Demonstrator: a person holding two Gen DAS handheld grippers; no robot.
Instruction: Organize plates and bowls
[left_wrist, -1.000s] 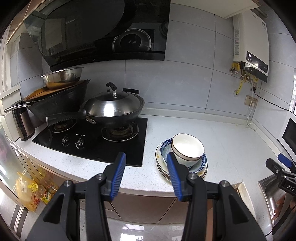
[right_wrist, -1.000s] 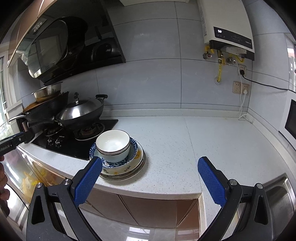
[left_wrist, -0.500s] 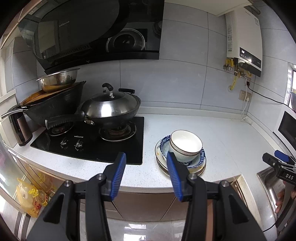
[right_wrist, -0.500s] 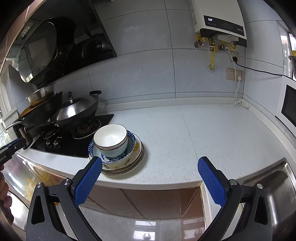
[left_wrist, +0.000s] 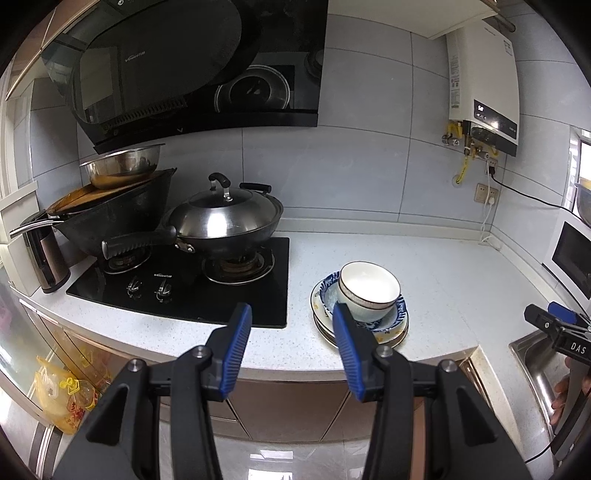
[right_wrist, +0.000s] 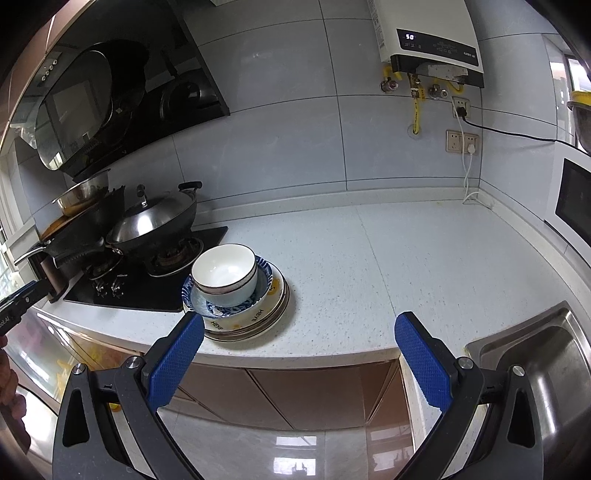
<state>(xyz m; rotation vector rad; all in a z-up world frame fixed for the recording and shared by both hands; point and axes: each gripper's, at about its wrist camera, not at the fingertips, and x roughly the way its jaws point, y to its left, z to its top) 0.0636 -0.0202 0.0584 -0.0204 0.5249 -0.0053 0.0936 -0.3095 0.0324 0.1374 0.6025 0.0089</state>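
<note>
A white bowl (left_wrist: 369, 290) (right_wrist: 225, 275) sits in a blue-patterned bowl (left_wrist: 397, 315) (right_wrist: 264, 288), on top of a stack of plates (left_wrist: 391, 334) (right_wrist: 258, 321) near the counter's front edge. My left gripper (left_wrist: 291, 314) hovers in front of the counter, left of the stack, open with nothing between its blue pads. My right gripper (right_wrist: 299, 325) is wide open and empty, in front of the counter edge to the right of the stack. The right gripper's tip (left_wrist: 554, 321) also shows at the far right of the left wrist view.
A black gas hob (left_wrist: 177, 288) holds a lidded wok (left_wrist: 225, 221) and a second wok with a steel basin (left_wrist: 122, 166) on it. A steel sink (right_wrist: 535, 365) lies right of the counter. A water heater (right_wrist: 432, 40) and sockets hang on the tiled wall.
Both views have pulled back slightly and tilted, so the stack of dishes sits a little farther from the grippers. Both grippers keep the same opening. The dishes have not moved.
</note>
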